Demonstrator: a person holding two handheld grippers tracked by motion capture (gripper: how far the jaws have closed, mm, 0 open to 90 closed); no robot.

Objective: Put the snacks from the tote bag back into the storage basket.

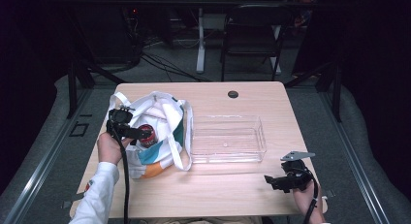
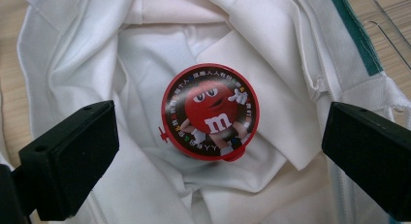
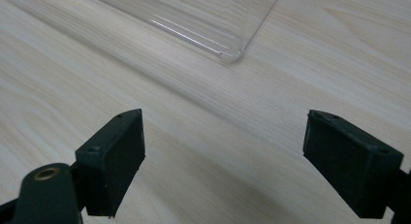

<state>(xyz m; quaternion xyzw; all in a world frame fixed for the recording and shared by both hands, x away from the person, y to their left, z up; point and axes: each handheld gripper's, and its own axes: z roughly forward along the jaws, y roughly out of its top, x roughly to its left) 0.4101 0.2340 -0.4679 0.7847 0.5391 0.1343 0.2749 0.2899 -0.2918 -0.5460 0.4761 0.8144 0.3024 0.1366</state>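
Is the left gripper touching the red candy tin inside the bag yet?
Apart. In the left gripper view, the left gripper has its jaws spread wide, with white bag cloth visible between each jaw and the red candy tin.

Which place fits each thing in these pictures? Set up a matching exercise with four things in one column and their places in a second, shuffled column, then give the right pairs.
Things
1. red round container
2. clear tray
3. left gripper
4. right gripper

Places
A. over bare wood near the table's front right corner, jaws open
B. above the mouth of the white bag, jaws open
C. down inside the white bag
D. on the table just right of the bag, nothing in it

Pairs: 1-C, 2-D, 3-B, 4-A
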